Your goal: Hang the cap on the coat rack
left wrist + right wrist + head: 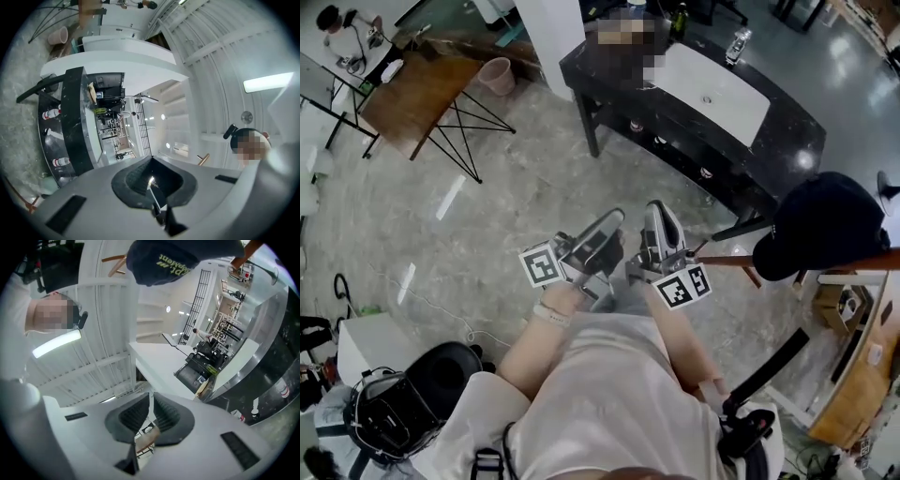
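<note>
Since the navy cap (830,225) already hangs on the coat rack's wooden peg (727,262) at frame right, the left gripper (614,222) and right gripper (661,214), both closed on nothing, appear to be finished.

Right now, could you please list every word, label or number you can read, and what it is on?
None can be quoted.
Cap: yellow lettering, upside down, too blurred to read.
Bottles: labels too small to read.
Marker cubes: square patterns only, no words.
</note>
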`<move>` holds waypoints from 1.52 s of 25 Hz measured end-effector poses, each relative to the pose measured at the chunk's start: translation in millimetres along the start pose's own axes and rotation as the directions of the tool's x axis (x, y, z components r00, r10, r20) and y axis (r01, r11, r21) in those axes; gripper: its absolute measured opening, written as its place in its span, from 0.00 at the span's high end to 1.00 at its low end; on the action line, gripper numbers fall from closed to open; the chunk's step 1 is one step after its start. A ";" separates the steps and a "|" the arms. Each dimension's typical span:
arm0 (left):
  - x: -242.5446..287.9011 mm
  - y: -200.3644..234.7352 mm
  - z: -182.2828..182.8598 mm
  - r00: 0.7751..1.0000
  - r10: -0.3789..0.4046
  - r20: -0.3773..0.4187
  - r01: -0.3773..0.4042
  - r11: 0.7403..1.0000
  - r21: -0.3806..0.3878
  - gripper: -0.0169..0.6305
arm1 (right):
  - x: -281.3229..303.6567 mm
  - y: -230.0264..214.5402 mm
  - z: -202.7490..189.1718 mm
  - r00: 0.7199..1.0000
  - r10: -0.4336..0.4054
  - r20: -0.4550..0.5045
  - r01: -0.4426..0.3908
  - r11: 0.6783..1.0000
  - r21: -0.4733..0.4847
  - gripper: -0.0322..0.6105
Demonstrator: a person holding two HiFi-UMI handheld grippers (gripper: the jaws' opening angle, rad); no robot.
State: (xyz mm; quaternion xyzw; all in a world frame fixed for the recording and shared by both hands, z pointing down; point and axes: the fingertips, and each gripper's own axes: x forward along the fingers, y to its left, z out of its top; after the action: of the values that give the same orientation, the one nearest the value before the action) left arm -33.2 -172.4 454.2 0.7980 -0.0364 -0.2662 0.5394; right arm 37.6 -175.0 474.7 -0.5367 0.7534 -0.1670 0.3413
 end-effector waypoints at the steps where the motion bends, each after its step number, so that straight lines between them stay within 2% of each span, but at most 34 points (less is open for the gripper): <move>1: -5.4 -4.6 6.9 1.000 0.003 0.017 -0.003 1.000 0.025 0.96 | 5.8 7.3 -4.1 1.000 0.017 -0.015 -0.017 1.000 0.008 0.89; 3: -16.2 -13.2 18.3 0.999 0.009 0.051 -0.012 0.998 0.054 0.96 | 16.4 22.1 -11.0 0.998 0.047 -0.044 -0.046 0.999 0.022 0.89; 6: -31.3 -25.2 28.2 0.994 0.028 0.109 -0.032 0.999 0.028 0.96 | 29.1 44.7 -19.5 0.992 0.094 -0.086 -0.091 0.995 0.044 0.89; 12: -54.1 -50.5 46.7 0.980 0.038 0.195 -0.051 0.997 0.061 0.96 | 46.1 85.5 -31.0 0.973 0.175 -0.151 -0.164 0.983 0.079 0.89; 20: -73.8 -81.8 61.8 0.966 0.023 0.259 -0.045 0.996 0.081 0.96 | 58.3 129.1 -35.9 0.944 0.244 -0.221 -0.232 0.969 0.082 0.89; 27: -74.0 -101.1 64.3 0.964 -0.006 0.266 -0.021 0.995 0.096 0.96 | 57.1 156.7 -21.5 0.930 0.289 -0.225 -0.284 0.957 0.058 0.89; 38: -44.6 -109.7 46.5 0.981 -0.042 0.187 0.028 0.996 0.080 0.96 | 54.0 160.2 6.5 0.941 0.291 -0.174 -0.292 0.956 0.024 0.89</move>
State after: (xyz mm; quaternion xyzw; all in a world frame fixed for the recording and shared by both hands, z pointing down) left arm -118.1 -150.6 362.0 0.7897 -0.0835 -0.3487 0.4978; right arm -79.5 -165.1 353.1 -0.4030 0.8517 -0.1604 0.2940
